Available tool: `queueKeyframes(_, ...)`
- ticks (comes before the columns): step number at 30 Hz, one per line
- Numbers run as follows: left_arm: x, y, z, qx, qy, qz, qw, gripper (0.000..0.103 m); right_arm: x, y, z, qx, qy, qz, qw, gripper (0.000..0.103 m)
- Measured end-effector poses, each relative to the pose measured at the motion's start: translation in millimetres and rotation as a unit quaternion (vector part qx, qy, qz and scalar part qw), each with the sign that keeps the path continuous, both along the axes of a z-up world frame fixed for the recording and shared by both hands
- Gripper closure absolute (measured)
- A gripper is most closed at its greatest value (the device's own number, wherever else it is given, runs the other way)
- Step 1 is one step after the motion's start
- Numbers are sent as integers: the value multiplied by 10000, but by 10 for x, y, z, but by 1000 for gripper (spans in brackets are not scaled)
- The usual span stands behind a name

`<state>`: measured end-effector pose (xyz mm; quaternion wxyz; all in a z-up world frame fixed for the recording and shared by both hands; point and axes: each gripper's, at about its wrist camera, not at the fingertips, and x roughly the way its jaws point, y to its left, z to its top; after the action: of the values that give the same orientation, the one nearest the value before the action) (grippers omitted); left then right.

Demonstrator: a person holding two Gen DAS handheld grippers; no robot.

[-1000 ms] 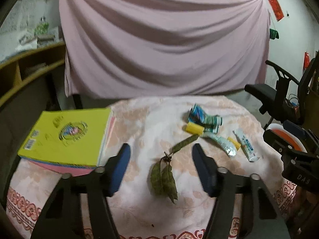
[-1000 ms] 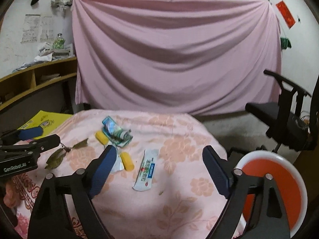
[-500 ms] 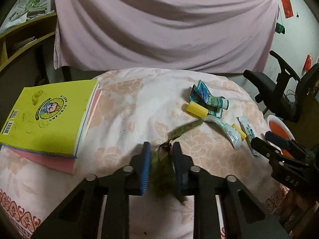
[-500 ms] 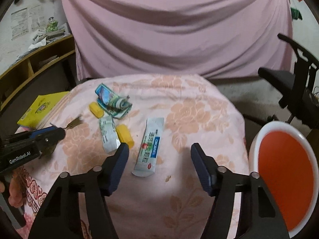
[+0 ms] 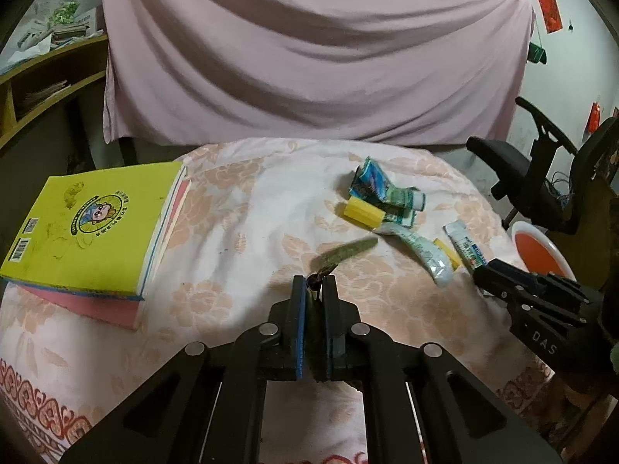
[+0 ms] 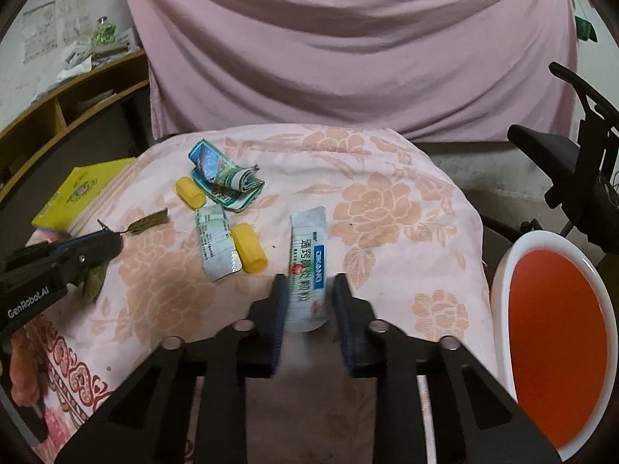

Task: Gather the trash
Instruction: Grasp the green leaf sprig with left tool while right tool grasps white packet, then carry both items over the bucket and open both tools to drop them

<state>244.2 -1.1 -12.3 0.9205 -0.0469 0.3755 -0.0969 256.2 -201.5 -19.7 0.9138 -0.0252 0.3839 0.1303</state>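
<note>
My left gripper (image 5: 315, 284) has its jaws closing tight on a sprig of dried green leaves (image 5: 344, 252). One leaf sticks out ahead of the pads over the floral tablecloth (image 5: 240, 208). In the right wrist view the left gripper (image 6: 112, 241) holds the sprig at the table's left. My right gripper (image 6: 307, 294) has its jaws closing on the near end of a white sachet with a blue label (image 6: 309, 239), and the pads press its two edges. Its tip (image 5: 479, 272) shows at the right in the left wrist view.
More trash lies mid-table: a crumpled blue-green wrapper (image 6: 224, 178), two yellow cylinders (image 6: 189, 192) (image 6: 250, 247) and a silvery sachet (image 6: 216, 245). A yellow book (image 5: 93, 228) lies at the left. A white bin with an orange inside (image 6: 553, 332) stands right of the table, beside a black office chair (image 6: 572, 166).
Both grippers went from wide open to closed: the left on the leaf sprig, the right on the white sachet. Both tipped down closer to the table.
</note>
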Motion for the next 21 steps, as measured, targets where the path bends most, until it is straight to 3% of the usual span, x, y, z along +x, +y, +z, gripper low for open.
queueKeyframes(6, -141, -71, 83, -35, -259, -36, 9997, 98, -32, -131, 34, 425, -38, -15, 9991, 86)
queueKeyframes(10, -227, -146, 149, -36, -419, -77, 9991, 98, -122, -158, 102, 590, -297, -9, 9978, 86)
queueKeyframes(15, -372, -283, 281, -68, -754, -123, 9971, 98, -343, -279, 255, 945, -958, 30, 9909, 86)
queueKeyframes(21, -540, -449, 514, -104, -1319, -193, 9910, 98, -725, -424, 481, 1349, -2023, 130, 9699, 86)
